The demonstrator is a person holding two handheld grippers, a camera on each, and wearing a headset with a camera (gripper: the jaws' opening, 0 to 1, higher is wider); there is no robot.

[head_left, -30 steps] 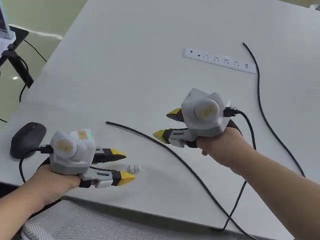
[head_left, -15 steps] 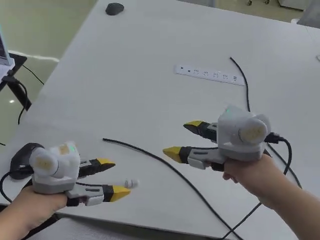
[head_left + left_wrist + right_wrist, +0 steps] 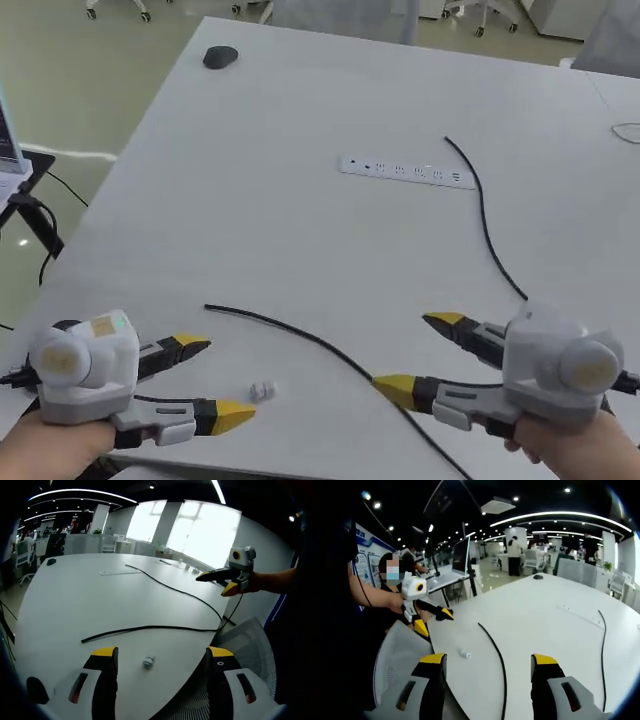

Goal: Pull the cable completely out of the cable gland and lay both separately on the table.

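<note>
We see the thin black cable (image 3: 300,332) lying free in a gentle curve on the white worktop (image 3: 280,220). The small white cable gland (image 3: 262,389) lies near it, not touching it.

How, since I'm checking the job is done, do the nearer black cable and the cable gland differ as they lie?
The cable is black; the cable gland is pale. The cable is a long, thin, curving line; the gland is a small stubby piece. The gland lies just ahead of the open left gripper; the cable reaches towards the open right gripper. Both rest on the table, apart and ungripped.
</note>
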